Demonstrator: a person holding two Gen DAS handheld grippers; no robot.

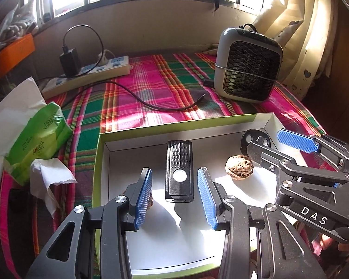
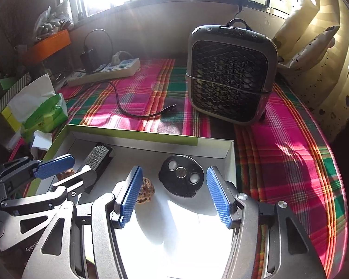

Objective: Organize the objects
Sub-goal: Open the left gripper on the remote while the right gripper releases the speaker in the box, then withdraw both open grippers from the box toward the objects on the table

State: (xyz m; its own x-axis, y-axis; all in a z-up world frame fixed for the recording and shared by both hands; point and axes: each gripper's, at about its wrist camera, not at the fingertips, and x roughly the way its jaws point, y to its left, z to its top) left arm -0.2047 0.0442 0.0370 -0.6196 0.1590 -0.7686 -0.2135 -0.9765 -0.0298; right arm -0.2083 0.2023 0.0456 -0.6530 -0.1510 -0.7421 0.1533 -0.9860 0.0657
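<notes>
Blue ribbed fingers of the left gripper point(image 1: 174, 198) stand apart, empty, either side of a black flashlight point(image 1: 179, 171) lying in the white box point(image 1: 265, 119). The right gripper point(image 2: 174, 198), also open and empty, frames a black round disc point(image 2: 181, 179) beside a walnut point(image 2: 147, 190). Both items look just released; next comes withdrawing upward, clear of the box, which rests on a plaid cloth point(image 2: 279, 144).

A box point(image 1: 100, 162) is set on a cloth point(image 1: 151, 88). In the box, a small torch point(image 1: 179, 169) is laid at the left, a nut point(image 1: 239, 167) in the middle and a round disc point(image 2: 181, 176) at the right. Behind the box, a fan point(image 1: 249, 65) is stood at the right and a power strip point(image 1: 93, 72) is laid at the left. Tissues point(image 1: 35, 130) are found left of the box.
</notes>
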